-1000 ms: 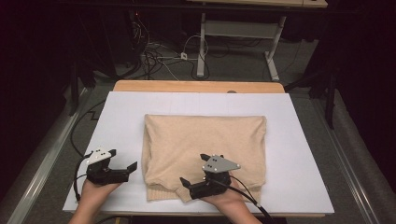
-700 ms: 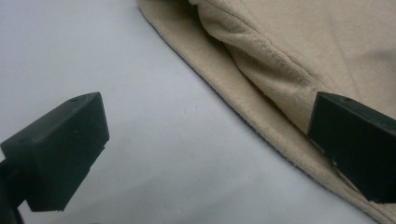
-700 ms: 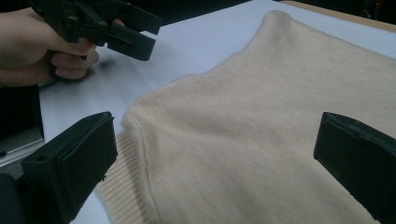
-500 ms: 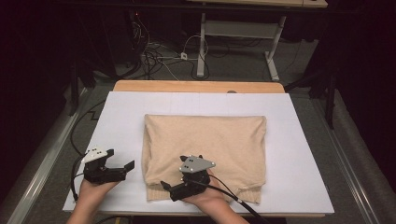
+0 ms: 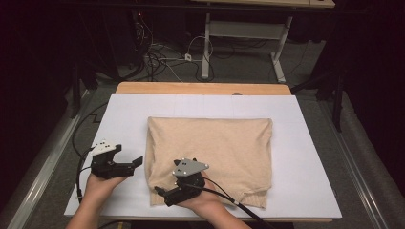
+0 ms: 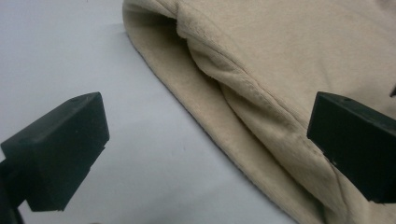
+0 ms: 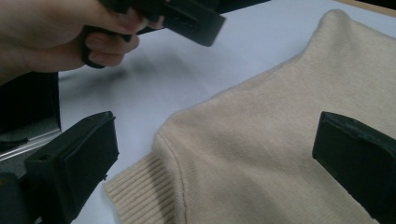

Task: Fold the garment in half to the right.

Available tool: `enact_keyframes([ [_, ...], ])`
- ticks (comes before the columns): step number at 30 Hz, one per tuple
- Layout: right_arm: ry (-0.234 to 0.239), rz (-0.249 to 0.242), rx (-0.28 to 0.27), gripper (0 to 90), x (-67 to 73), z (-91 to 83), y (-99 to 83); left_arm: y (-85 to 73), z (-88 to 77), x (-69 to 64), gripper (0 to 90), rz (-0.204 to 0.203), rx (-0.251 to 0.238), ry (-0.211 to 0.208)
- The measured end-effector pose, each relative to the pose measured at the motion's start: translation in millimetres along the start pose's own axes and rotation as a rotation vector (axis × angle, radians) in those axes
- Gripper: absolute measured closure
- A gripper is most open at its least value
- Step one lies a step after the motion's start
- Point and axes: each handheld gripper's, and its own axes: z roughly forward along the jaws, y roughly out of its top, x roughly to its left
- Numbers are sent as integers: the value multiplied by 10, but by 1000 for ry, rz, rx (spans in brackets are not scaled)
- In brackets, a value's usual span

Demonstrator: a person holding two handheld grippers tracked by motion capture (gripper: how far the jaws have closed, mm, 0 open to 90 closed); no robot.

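Lying item: one folded beige sweater (image 5: 210, 160), flat on the white sheet (image 5: 310, 157), nearer its front edge than its back edge; ribbed hem at the front.
Change: right gripper (image 5: 165, 194) has swung leftward over the past second, from the front middle of the sweater to its front-left corner; left gripper (image 5: 137, 161) has barely shifted.
Meaning: judged a set-up to take hold of the left side for another fold; no grasp made yet.
Right jaws: spread wide, straddling the ribbed corner (image 7: 140, 186), nothing pinched.
Left jaws: spread wide, facing the sweater's left edge (image 6: 219, 116), just beside it, holding nothing.
Carrier: one desk (image 5: 200, 88), wooden back edge showing beyond the sheet.
Count: one sweater, two grippers, two hands, one sheet.
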Motion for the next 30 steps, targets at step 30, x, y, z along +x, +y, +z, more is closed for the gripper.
enact_keyframes([
  [30, 48, -7, 93, 154, 52, 128, 16, 708, 984, 458, 144, -49, 35, 42],
])
